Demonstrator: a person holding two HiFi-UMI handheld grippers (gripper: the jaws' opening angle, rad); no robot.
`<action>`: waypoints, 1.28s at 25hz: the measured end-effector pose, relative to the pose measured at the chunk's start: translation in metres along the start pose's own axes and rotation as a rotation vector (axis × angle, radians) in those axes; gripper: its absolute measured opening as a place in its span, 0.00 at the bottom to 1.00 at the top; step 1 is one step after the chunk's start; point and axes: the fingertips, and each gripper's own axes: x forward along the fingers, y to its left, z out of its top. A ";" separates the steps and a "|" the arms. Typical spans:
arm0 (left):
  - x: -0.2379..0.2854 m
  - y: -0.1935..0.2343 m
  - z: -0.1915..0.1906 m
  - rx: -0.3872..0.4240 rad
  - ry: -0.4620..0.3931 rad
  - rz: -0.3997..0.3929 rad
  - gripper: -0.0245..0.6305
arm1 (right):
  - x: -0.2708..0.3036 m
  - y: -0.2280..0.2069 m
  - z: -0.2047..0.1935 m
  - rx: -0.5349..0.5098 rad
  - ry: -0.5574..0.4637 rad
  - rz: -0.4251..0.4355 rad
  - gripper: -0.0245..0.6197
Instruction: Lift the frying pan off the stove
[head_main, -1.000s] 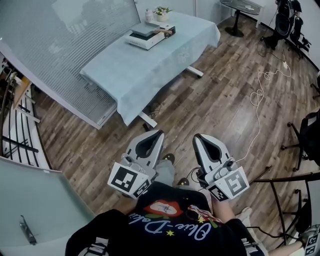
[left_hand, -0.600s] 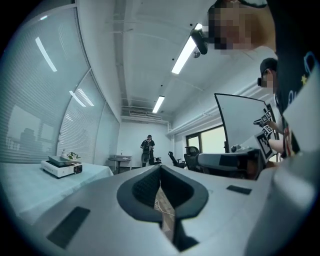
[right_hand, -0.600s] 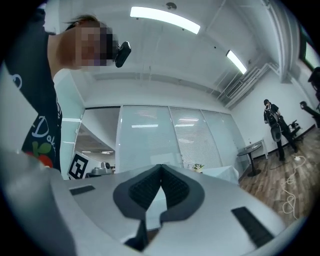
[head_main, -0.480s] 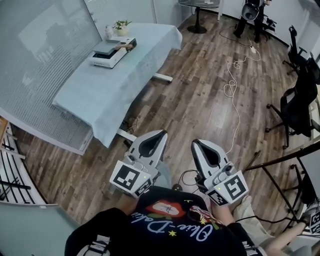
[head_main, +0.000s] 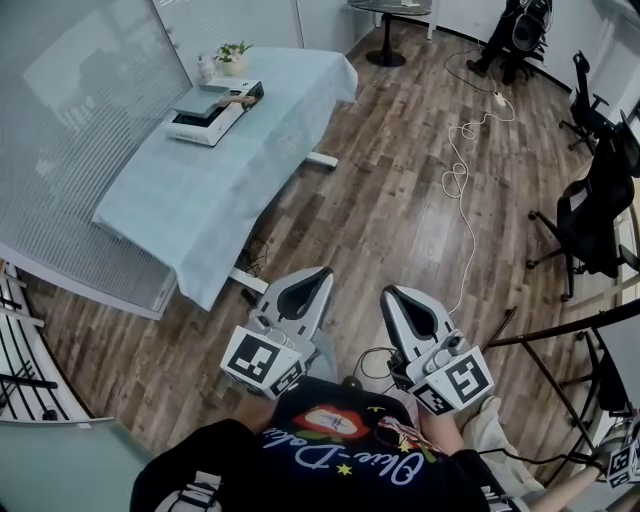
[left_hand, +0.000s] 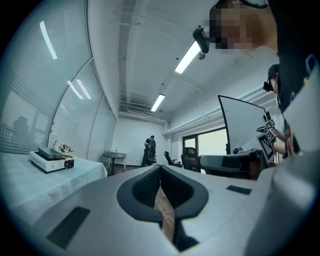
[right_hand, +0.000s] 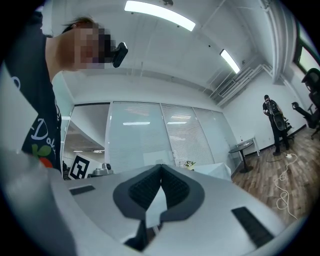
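Under both grippers, floor (head_main: 400, 200): wood planks with a white cable (head_main: 462, 170) looping ahead of the right gripper (head_main: 390, 293). I would walk to its left, on bare boards.
Table (head_main: 190, 190): under a pale cloth, well ahead and to the left of the left gripper (head_main: 320, 271). Nothing on it is within reach, so the step in hand looks like the approach.
Stove (head_main: 205, 115): a white box near the table's far end, well apart from both grippers, with a small plant (head_main: 232, 52) just beyond it.
Frying pan (head_main: 208, 97): probably the flat dark thing on top of the stove, not yet lifted. It is too small to be sure.
Left gripper: jaws pressed together with nothing between them, pointing about level over the floor.
Right gripper: jaws also together and empty, just beside the left one.
Handle (head_main: 243, 98): a brownish stub on the stove's side nearer the right gripper. It looks like the best place to grip.
Doing it well: stand square to the table and spread the jaws before arriving. Slide one gripper over the handle close to the pan's body and clamp firmly. Lift straight up and keep the pan level.
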 end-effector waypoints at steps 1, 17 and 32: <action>0.003 0.003 0.000 -0.001 0.001 0.001 0.04 | 0.004 -0.003 -0.001 0.004 0.002 0.002 0.04; 0.051 0.108 0.001 -0.018 0.004 0.026 0.04 | 0.106 -0.052 -0.021 0.065 0.042 0.013 0.04; 0.094 0.228 0.008 -0.090 -0.010 0.052 0.04 | 0.219 -0.091 -0.024 0.096 0.106 -0.012 0.04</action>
